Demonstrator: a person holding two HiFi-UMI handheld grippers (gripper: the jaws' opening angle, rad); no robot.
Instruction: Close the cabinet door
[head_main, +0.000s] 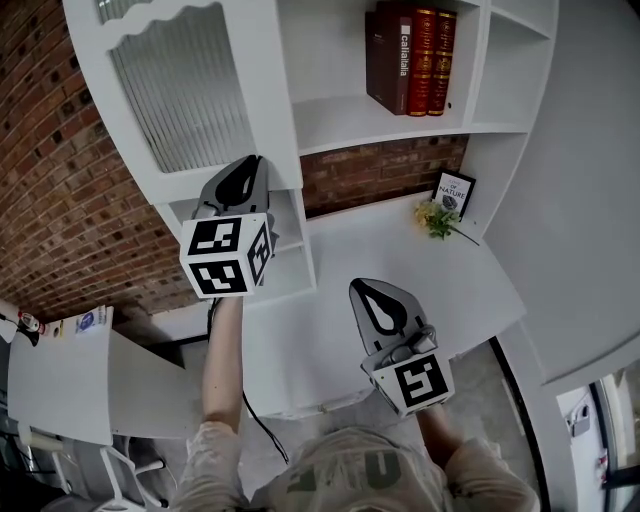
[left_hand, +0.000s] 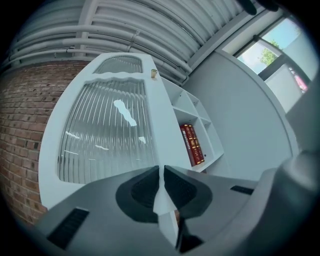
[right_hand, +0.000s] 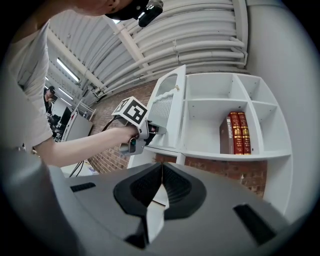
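We see the left gripper (left_hand: 161, 171) pinching the bottom edge of the cabinet door (left_hand: 107, 130), open left of the books (left_hand: 192, 145), right gripper (right_hand: 160, 167) closed empty; thin pinch may slip mid-swing.

Left tongs (head_main: 256, 160) at the open cabinet door (head_main: 180, 95), right tongs (head_main: 364, 286) above white desk (head_main: 400, 250)

The white-painted cabinet door (left_hand: 159, 125) has a smooth satin frame around a ribbed glass pane (left_hand: 107, 130) that catches bright glints. The white shelf unit (head_main: 340, 120) and white desk top (head_main: 400, 270) look just as smooth and matt. The red brick wall (head_main: 50, 180) is rough and coarse. The dark red hardback books (head_main: 410, 55) show glossy, gilt-banded spines. The left gripper (left_hand: 161, 167) and right gripper (right_hand: 161, 164) have matt grey plastic shells with black ribbed pads (left_hand: 142, 190).
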